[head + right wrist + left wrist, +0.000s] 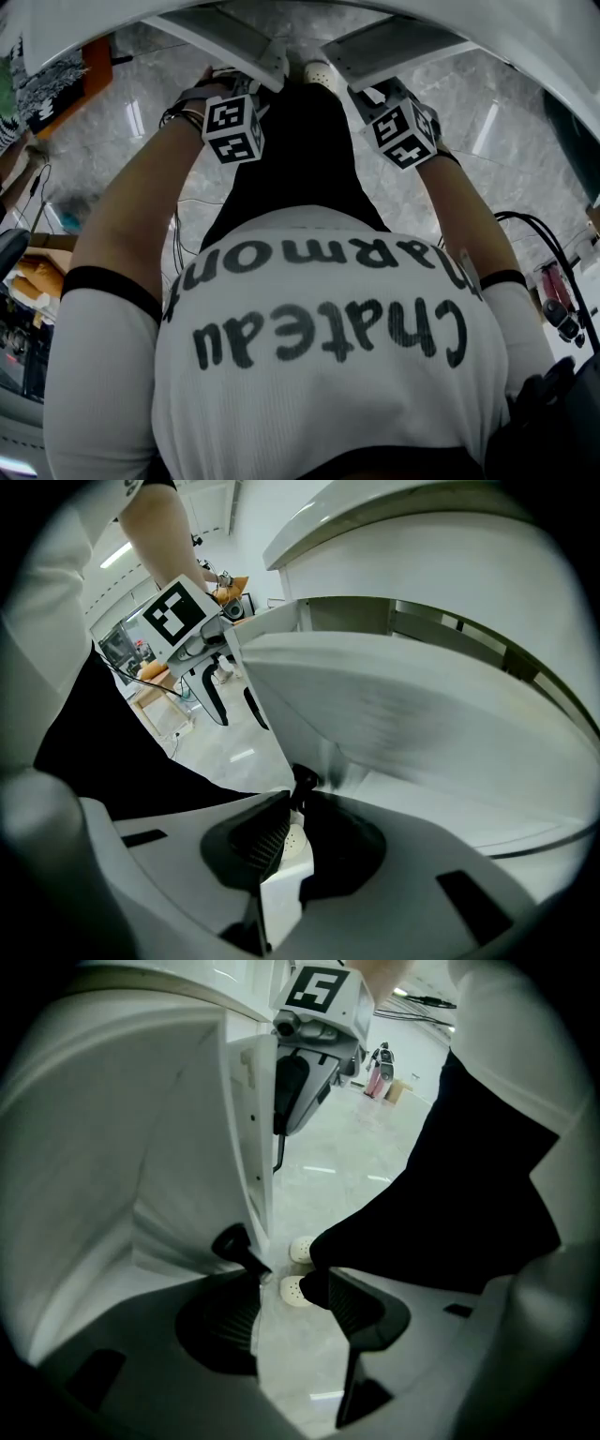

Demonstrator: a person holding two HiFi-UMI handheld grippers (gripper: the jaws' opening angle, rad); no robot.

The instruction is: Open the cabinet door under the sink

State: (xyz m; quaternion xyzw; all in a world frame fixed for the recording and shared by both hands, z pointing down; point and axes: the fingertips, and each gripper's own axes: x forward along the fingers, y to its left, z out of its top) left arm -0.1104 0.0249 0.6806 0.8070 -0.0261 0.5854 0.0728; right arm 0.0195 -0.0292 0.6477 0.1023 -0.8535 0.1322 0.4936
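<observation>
Cabinet door (394,705) edge clenched in our right gripper (298,799); left gripper (281,1265) released, with floor (328,1166) between its jaws, seen only there.

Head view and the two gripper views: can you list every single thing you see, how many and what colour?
flat white cabinet doors: two, white, swung open ahead of the person.
small black door knobs: two, black, one by each gripper's jaws.
glossy grey marble floor: one, grey, beneath everything.
thin black cables: a few, black, head view's right edge.
white perforated shoes: two, white, on the floor between the doors.
white printed T-shirt: one, white with black letters, on the person.
left gripper: one, grey and black, jaws wide apart beside the left door's edge.
right gripper: one, grey and black, jaws narrow, apparently pinching a knob.
</observation>
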